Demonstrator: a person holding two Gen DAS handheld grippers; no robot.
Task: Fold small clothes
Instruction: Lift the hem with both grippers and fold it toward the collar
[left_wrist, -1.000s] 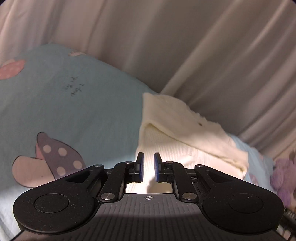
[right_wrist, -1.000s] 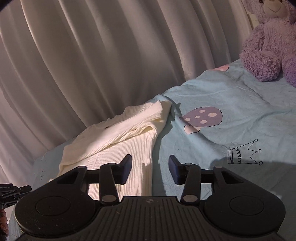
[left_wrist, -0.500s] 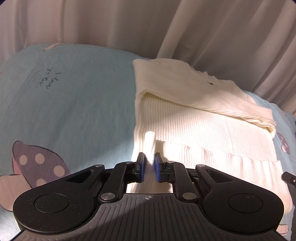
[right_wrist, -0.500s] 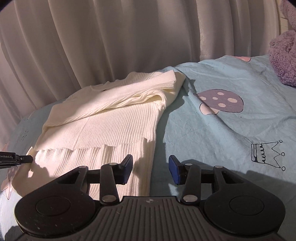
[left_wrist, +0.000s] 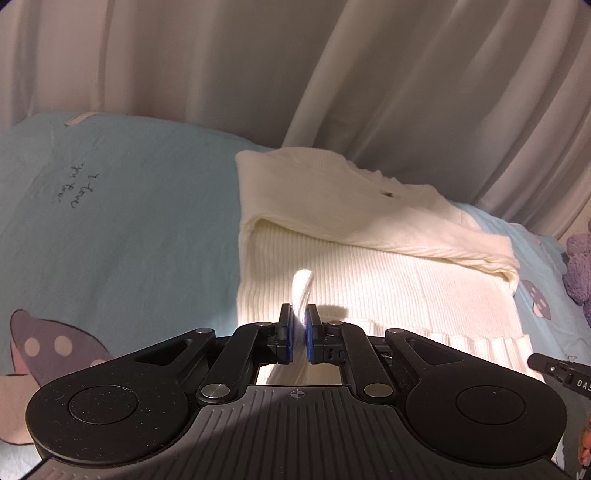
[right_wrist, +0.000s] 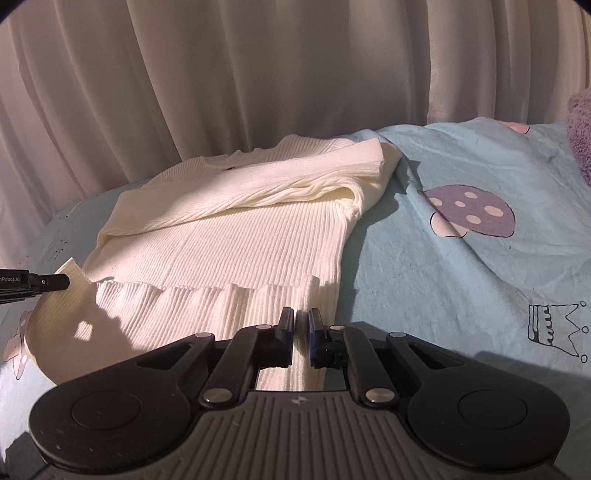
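Sweater (right_wrist: 229, 236), cream and ribbed, lies flat on the bed (right_wrist: 461, 280) near the curtain (right_wrist: 258, 74), with its sleeves already folded across the chest. My left gripper (left_wrist: 301, 334) has its fingers narrowed on a pinch of the hem at the left bottom corner, a tuft of knit standing up between them. My right gripper (right_wrist: 303, 332) sits at the right bottom corner with its fingers nearly together; fabric runs beneath them, and I judge it pinched, though the grip itself is hard to see.

As I read it, the step is to carry the hem up toward the collar. To do it well, I should lift both corners evenly, keep the hem taut between them, and lay it down square on the shoulders so the ribbing does not bunch.

Writing: cursive on the sheet reads roughly "I love", the rest unclear; the left gripper's side shows "nRobot.AI", the right one's "DAS".
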